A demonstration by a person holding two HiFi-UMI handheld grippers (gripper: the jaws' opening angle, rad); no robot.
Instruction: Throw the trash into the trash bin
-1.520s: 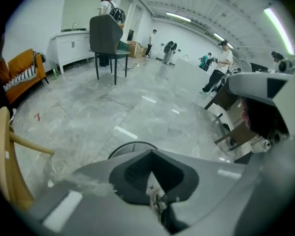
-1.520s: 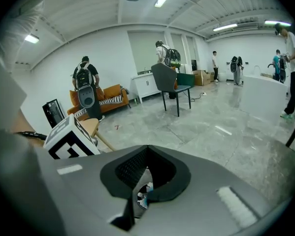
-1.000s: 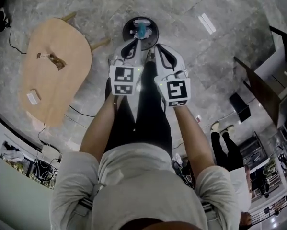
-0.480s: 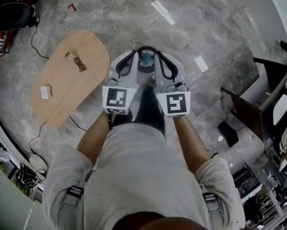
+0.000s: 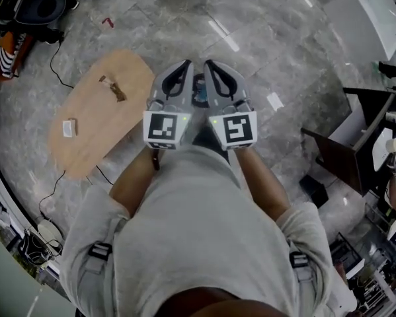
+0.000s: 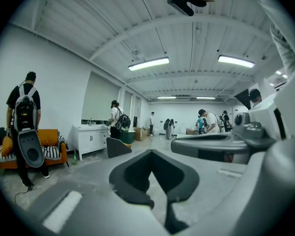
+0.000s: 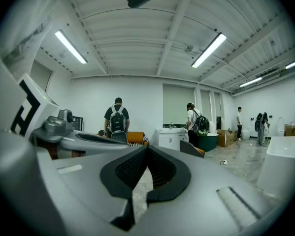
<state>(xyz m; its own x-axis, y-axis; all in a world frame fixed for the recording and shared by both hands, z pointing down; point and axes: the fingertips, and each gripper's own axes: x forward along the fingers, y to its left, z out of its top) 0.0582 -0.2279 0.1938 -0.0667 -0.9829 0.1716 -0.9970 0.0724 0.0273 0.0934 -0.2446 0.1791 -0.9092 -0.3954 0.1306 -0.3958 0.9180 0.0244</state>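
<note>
The left claw and the right claw are held side by side, high above the grey marble floor. In its own view the left claw has its jaws pressed together with nothing between them. The right claw is likewise fully closed and empty. Between the two claws shows a slice of the round black trash bin, which stands on the floor off the right edge of the oval light-wood bench. Something blue lies inside the bin. A brown scrap lies near the bench's far edge and a small white box near its left edge.
</note>
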